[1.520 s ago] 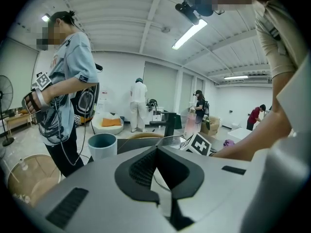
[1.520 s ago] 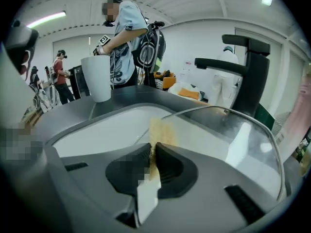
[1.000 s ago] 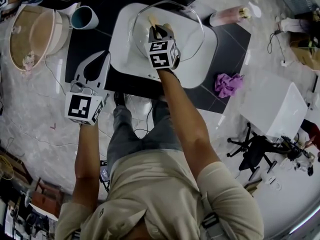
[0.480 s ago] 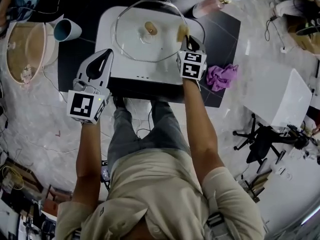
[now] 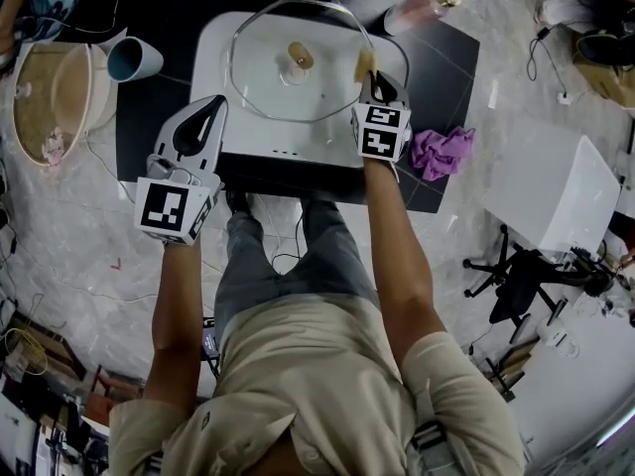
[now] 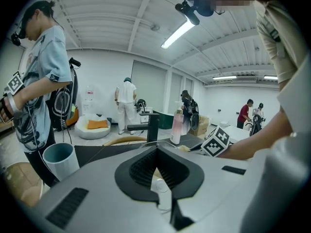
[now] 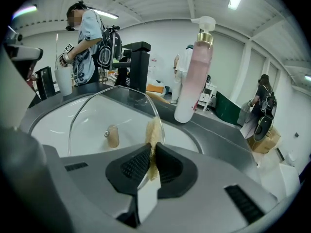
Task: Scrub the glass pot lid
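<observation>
The glass pot lid (image 5: pixel 263 82) lies in the white sink (image 5: pixel 210 62), its wooden knob (image 5: pixel 300 56) pointing up. My right gripper (image 5: pixel 368 75) is shut on a tan sponge (image 5: pixel 363 61) that rests against the lid's right rim. In the right gripper view the sponge (image 7: pixel 153 132) sticks up between the jaws of that gripper (image 7: pixel 151 154), touching the lid's edge (image 7: pixel 156 115), with the knob (image 7: pixel 112 136) to the left. My left gripper (image 5: pixel 208 107) hovers over the sink's near left corner, jaws shut with nothing in them (image 6: pixel 156 149).
On the black counter (image 5: pixel 446 58) stand a blue-grey cup (image 5: pixel 134 58) at the left, a pink pump bottle (image 5: pixel 422 6) at the back right and a purple cloth (image 5: pixel 442 152) at the right. A black faucet (image 7: pixel 138 62) rises behind the sink. Other people stand around.
My right gripper has carried the sponge from the middle of the lid to its right rim. In the last half second hardly anything moved. The left gripper has stayed put.
</observation>
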Action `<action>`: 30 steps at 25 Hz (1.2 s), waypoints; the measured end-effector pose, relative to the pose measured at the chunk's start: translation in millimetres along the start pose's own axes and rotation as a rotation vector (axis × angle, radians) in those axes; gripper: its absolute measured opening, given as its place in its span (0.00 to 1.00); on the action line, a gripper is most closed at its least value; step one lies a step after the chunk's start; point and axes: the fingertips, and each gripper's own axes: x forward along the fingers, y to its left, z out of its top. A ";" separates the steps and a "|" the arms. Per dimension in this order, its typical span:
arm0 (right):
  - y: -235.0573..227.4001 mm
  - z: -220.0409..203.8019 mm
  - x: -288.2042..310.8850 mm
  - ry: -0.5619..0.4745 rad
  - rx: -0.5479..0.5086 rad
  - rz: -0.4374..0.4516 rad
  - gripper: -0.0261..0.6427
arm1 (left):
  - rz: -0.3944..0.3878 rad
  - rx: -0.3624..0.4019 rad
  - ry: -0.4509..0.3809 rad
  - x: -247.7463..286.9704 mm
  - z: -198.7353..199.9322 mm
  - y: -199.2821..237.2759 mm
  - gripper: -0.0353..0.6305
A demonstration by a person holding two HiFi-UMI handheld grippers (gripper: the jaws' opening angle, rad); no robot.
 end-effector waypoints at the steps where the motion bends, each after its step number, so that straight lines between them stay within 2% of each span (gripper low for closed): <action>1: 5.2 1.5 1.3 0.000 -0.004 0.005 0.10 | 0.006 -0.004 0.000 -2.5 -1.2 2.6 0.07; 7: 66.8 17.8 17.2 -0.002 -0.030 0.090 0.09 | 0.039 -0.024 0.000 -22.2 -14.0 22.5 0.07; 14: 207.7 44.2 53.7 0.002 -0.142 0.301 0.10 | 0.089 -0.057 0.000 -53.4 -28.7 51.0 0.07; 17: 251.7 52.4 59.6 0.000 -0.172 0.370 0.10 | 0.108 -0.071 -0.003 -64.0 -32.7 57.9 0.07; 21: 271.6 56.3 60.8 0.006 -0.179 0.383 0.10 | 0.122 -0.078 -0.008 -74.6 -34.9 66.4 0.07; 30: 264.6 51.5 61.7 0.018 -0.168 0.391 0.09 | 0.113 -0.075 -0.010 -62.7 -30.8 64.3 0.07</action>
